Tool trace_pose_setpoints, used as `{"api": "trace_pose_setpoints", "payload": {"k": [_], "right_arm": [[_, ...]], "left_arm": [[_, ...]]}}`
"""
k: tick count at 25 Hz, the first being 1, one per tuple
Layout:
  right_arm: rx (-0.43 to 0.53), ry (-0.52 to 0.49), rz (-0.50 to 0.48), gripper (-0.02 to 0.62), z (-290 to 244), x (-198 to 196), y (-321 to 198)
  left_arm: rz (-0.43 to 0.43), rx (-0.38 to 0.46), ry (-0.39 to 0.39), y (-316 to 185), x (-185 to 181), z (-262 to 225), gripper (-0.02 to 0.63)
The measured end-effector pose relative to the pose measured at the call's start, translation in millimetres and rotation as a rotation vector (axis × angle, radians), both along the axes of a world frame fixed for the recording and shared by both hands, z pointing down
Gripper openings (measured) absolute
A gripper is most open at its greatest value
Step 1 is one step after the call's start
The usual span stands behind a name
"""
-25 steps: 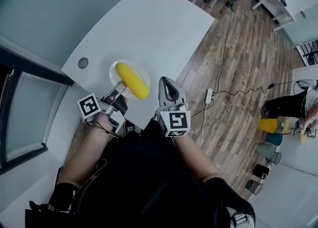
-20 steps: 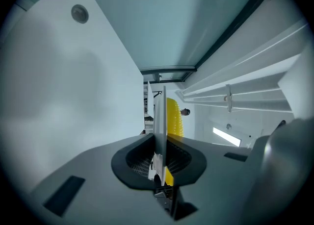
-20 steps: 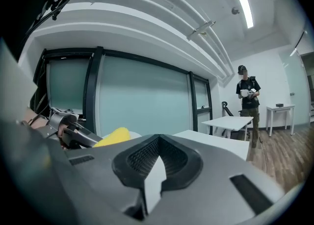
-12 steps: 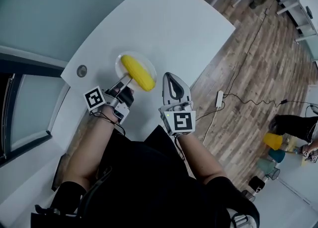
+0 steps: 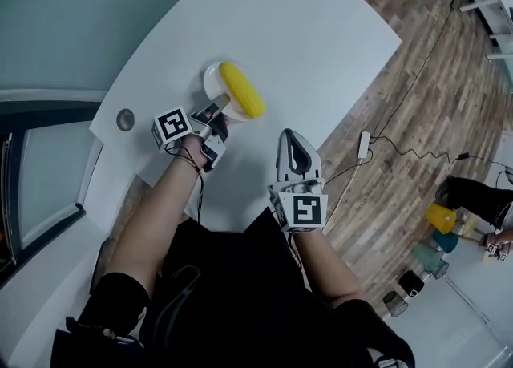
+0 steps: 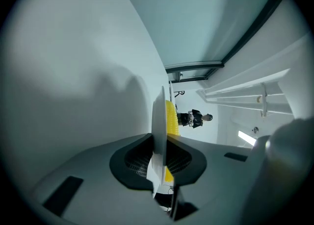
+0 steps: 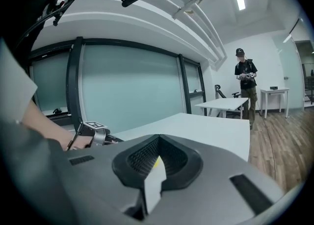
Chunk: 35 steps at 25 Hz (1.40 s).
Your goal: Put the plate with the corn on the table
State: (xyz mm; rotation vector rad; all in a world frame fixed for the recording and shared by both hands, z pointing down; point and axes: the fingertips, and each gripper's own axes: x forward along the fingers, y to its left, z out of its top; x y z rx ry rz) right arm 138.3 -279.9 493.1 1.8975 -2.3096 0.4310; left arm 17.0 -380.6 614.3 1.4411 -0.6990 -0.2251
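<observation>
A small white plate (image 5: 213, 80) carries a yellow corn cob (image 5: 242, 90) over the white table (image 5: 304, 30), near its left front part. My left gripper (image 5: 219, 107) is shut on the plate's near rim. In the left gripper view the plate (image 6: 159, 121) shows edge-on between the jaws, with the corn (image 6: 170, 116) just beyond. I cannot tell whether the plate rests on the tabletop. My right gripper (image 5: 295, 143) is shut and empty, hovering at the table's front edge, to the right of the plate.
A round cable hole (image 5: 125, 120) sits in the table left of the plate. A cord and power adapter (image 5: 362, 143) lie on the wooden floor to the right. Coloured cups (image 5: 439, 218) stand farther right. A person (image 7: 245, 79) stands by other tables (image 7: 225, 104) across the room.
My left gripper has carried the plate with the corn farther in over the table, away from my body. The right gripper stayed shut and followed slightly forward.
</observation>
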Motion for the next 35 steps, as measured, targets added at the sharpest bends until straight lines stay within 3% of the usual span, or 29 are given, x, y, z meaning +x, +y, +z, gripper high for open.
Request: {"api": "trace_pose_setpoints", "payload": {"k": [4, 8, 11, 15, 18, 23, 25, 28, 31, 33, 35], "right_arm": [[-0.039, -0.013, 0.034, 0.003, 8, -7, 1], [-0.031, -0.015, 0.019, 0.003, 3, -22, 1], [-0.033, -0.014, 0.024, 0.003, 1, -24, 3], [-0.002, -0.031, 0.025, 0.003, -6, -23, 9], [0.004, -0.034, 0.009, 0.003, -10, -23, 16], [-0.008, -0.040, -0.030, 0.003, -11, -18, 21], [0.010, -0.037, -0.058, 0.003, -19, -19, 19], [0.066, -0.036, -0.109, 0.003, -43, -25, 16], [0.150, -0.042, -0.159, 0.003, -77, -34, 11], [0.210, -0.034, -0.191, 0.003, -99, -44, 7], [0.251, -0.010, -0.217, 0.003, -115, -56, 7]], "left_arm": [[0.029, -0.059, -0.074, 4, -1, 14, 0.031], [0.086, -0.028, -0.190, 3, -4, 12, 0.032], [0.104, -0.013, -0.284, 4, -9, 14, 0.193], [0.078, 0.005, -0.450, 11, -28, 15, 0.196], [0.080, 0.064, -0.599, 19, -46, 11, 0.196], [0.097, 0.350, -0.722, 33, -42, -42, 0.173], [0.075, 0.511, -0.734, 40, -32, -81, 0.003], [0.053, 0.817, -0.754, 58, -14, -148, 0.003], [0.022, 1.115, -0.850, 80, 0, -210, 0.003], [-0.024, 1.253, -0.910, 90, 3, -242, 0.003], [-0.074, 1.315, -0.923, 98, 1, -264, 0.003]]}}
